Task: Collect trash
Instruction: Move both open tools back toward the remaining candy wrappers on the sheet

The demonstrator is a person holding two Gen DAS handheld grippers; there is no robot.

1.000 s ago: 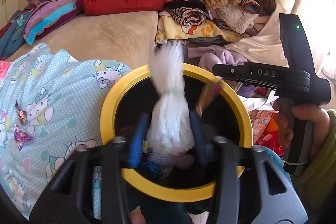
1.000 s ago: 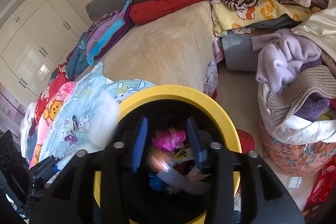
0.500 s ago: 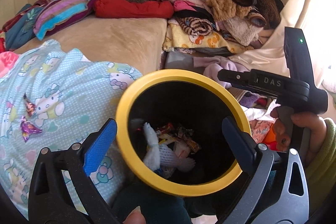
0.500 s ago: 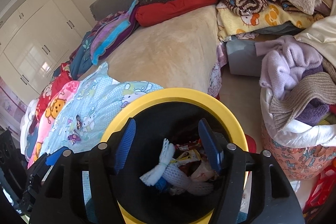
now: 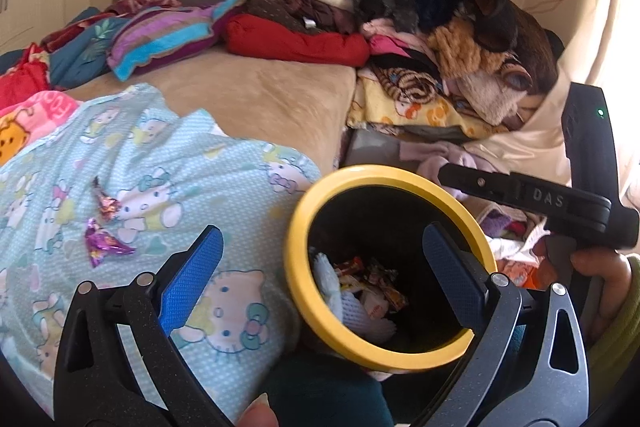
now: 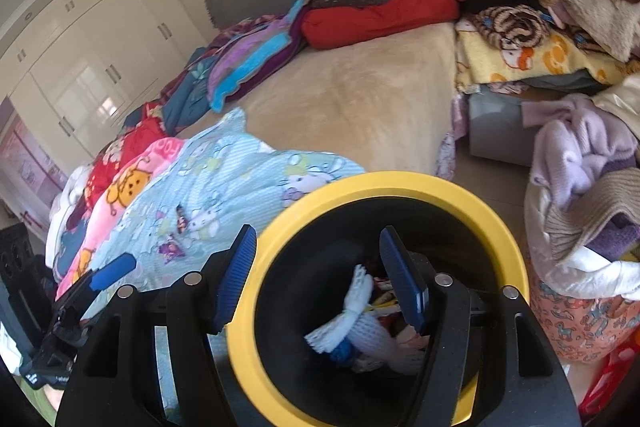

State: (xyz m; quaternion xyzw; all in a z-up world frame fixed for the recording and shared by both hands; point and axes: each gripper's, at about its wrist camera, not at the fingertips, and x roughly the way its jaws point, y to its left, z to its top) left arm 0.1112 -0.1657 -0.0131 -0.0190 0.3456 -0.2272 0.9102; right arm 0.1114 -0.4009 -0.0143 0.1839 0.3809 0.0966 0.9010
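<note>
A black bin with a yellow rim [image 5: 296,267] stands against the bed, also seen in the right wrist view [image 6: 460,195]. Inside it lie a white foam net [image 5: 332,291] [image 6: 360,331] and several snack wrappers [image 5: 376,287]. My left gripper [image 5: 320,279] is wide open and empty, its fingers straddling the bin's left rim from above. My right gripper [image 6: 320,279] is open and empty over the same rim. Two purple foil candy wrappers [image 5: 106,205] [image 5: 102,243] lie on the light-blue cartoon-cat blanket [image 5: 160,155], left of both grippers.
The bed holds a tan cover [image 5: 248,91], folded bright blankets and a tall clothes pile [image 5: 420,7] at the back right. A basket of laundry [image 6: 580,227] stands right of the bin. A person's hand [image 5: 600,267] grips the right tool beside the bin.
The left gripper let go of the white foam net and the right one its wrapper; both now lie in the bin. Both grippers opened and drew up and leftward from the bin.
</note>
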